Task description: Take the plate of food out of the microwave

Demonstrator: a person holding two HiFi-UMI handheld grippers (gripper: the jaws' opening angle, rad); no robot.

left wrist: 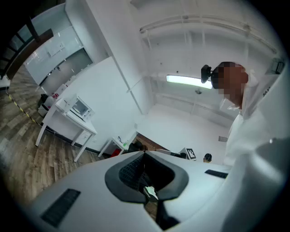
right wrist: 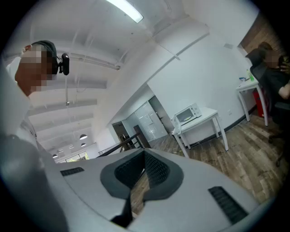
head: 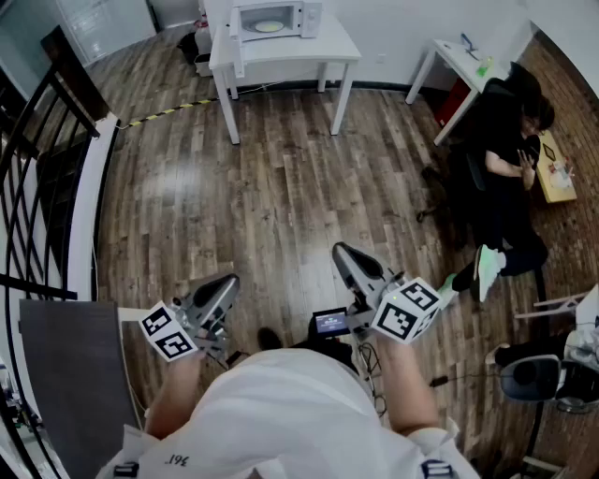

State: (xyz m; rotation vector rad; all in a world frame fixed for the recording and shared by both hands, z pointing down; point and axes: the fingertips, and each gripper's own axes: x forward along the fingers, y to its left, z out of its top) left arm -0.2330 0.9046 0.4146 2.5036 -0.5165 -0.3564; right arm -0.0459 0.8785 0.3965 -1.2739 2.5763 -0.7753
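1. Head view: the left gripper (head: 226, 283) and right gripper (head: 341, 252) were held level over the wooden floor (head: 281, 187), both clenched and empty. Well ahead of them, the plate of food (head: 268, 26) sat inside the microwave (head: 301, 17) on a white table (head: 323, 49).
2. Left gripper view: jaws pressed together on nothing; the microwave stood far ahead, left of the jaws.
3. Right gripper view: jaws closed, empty; the microwave stood far ahead, to their right.

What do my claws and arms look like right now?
The left claw and right claw are pale grey tapered shells with dark textured pads. Each carries a white cube with black square markers. A small screen sits beside the right one. The person wears a white shirt.
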